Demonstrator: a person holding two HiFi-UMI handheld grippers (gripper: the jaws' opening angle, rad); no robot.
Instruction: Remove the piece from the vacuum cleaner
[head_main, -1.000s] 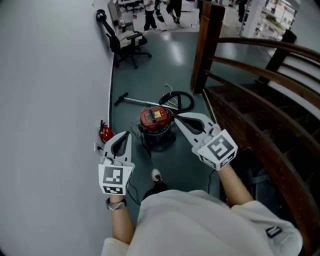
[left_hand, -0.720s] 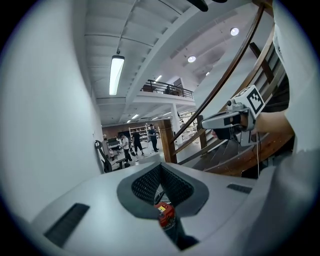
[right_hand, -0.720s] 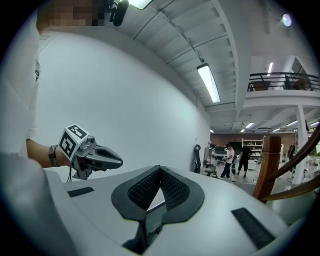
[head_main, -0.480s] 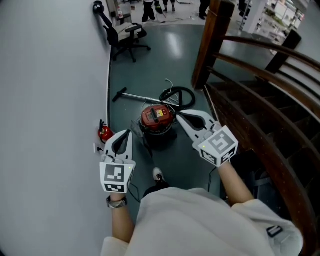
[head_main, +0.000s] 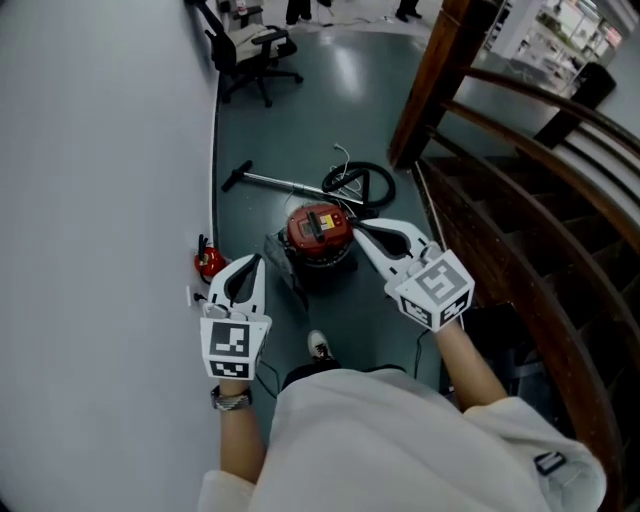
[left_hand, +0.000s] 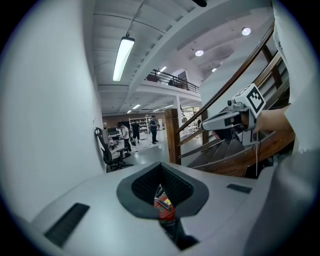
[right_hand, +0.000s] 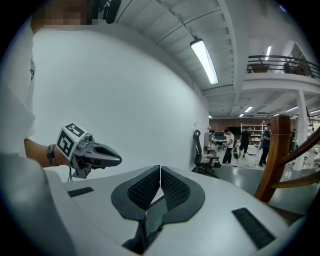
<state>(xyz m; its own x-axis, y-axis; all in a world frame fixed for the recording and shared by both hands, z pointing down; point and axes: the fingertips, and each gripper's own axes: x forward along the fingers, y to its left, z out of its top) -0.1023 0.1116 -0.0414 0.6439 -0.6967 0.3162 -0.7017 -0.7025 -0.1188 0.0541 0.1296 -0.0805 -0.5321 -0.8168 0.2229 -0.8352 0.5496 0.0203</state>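
A vacuum cleaner (head_main: 319, 230) with a red top and a black body stands on the dark green floor, its black hose (head_main: 362, 183) coiled behind it and a metal wand (head_main: 278, 183) lying to its left. Both grippers hang in the air short of it, with nothing in them. My left gripper (head_main: 253, 263) is shut, left of the vacuum; in the left gripper view the red top (left_hand: 163, 206) peeks through behind the closed left gripper (left_hand: 161, 165). On the vacuum's right, level with its red top in the head view, my right gripper (head_main: 358, 226) is shut, its pads meeting in the right gripper view (right_hand: 160, 168).
A white wall (head_main: 100, 200) runs along the left with a red fire extinguisher (head_main: 208, 264) at its foot. A wooden staircase with a curved railing (head_main: 520, 190) fills the right. An office chair (head_main: 255, 48) stands further back. My shoe (head_main: 317, 347) is just behind the vacuum.
The vacuum has come a little closer and the chair has slid toward the top edge. Both grippers have moved forward and slightly lower, still shut.
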